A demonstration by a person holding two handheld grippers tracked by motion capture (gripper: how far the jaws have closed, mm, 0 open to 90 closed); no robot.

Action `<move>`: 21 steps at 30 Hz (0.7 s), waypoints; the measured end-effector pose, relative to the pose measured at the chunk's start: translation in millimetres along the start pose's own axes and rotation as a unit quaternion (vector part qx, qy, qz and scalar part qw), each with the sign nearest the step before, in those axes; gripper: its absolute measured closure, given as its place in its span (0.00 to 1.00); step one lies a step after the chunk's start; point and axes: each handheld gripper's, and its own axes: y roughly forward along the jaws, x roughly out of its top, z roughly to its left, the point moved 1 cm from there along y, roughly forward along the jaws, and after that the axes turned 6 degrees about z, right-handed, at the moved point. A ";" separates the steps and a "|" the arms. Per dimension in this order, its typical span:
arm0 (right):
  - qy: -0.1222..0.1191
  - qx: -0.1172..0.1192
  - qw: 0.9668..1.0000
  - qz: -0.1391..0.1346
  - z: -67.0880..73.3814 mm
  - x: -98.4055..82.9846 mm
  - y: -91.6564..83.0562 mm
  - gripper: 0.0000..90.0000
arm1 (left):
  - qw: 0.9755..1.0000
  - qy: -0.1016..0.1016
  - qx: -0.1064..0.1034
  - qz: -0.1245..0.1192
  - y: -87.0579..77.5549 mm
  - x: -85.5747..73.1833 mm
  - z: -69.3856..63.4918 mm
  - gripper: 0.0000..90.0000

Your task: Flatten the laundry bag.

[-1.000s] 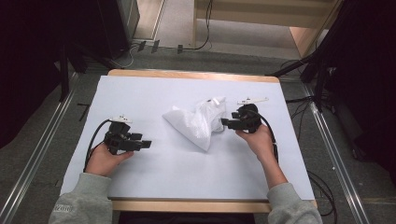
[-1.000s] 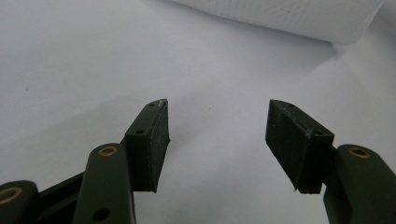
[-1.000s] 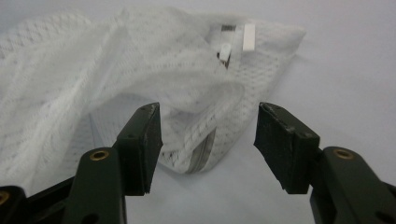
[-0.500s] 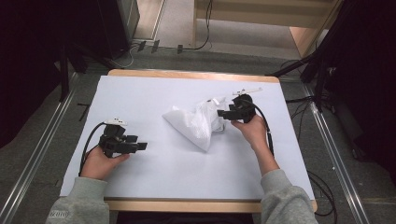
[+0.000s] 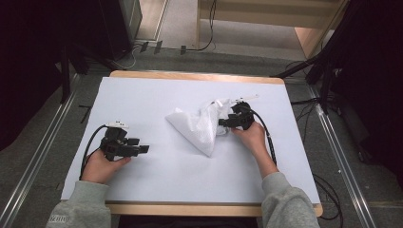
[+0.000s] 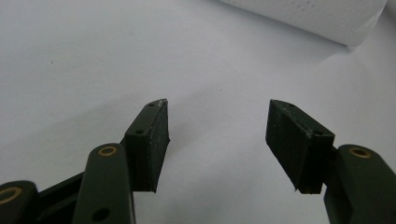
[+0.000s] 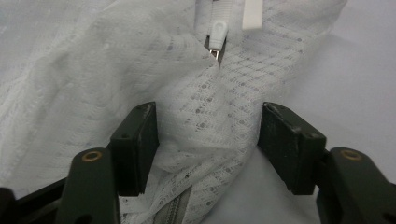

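White sheeting covers the table [image 5: 157, 190], which has a wooden edge and stands on grey floor with dark gear around it.

A white mesh bag [image 5: 199, 127] lies crumpled a little right of the table's middle, its point toward the near side. In the right gripper view its zipper pull [image 7: 217, 35] sits at the far end of an open zipper, with a white tag [image 7: 252, 14] just right of it.

At the bag's right edge is the right gripper [image 5: 223, 122], pointing left into the mesh. Its jaws have just been closing a little but stand well apart, with a bunched fold of mesh and the zipper tape between them; the left pad [image 7: 140, 144] touches the fabric, the right one does not clearly press on it.

Near the left side, well apart from the bag, the left gripper [image 5: 145, 149] points right just above the sheet, jaws wide with nothing between them. The bag's near corner [image 6: 327, 18] shows far ahead of it.
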 end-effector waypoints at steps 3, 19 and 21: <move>-0.008 0.008 1.000 -0.002 4.7 -1.4 0.7 0.60 | 1.000 0.002 0.000 0.001 0.1 0.3 0.4 0.45; -0.077 0.014 0.996 -0.050 40.3 10.1 -29.8 0.97 | 1.000 -0.005 0.000 -0.003 -1.6 1.1 3.1 0.45; -0.097 0.017 0.993 -0.059 49.8 11.3 -35.4 0.97 | 1.000 -0.006 0.000 -0.004 -1.8 1.1 3.4 0.45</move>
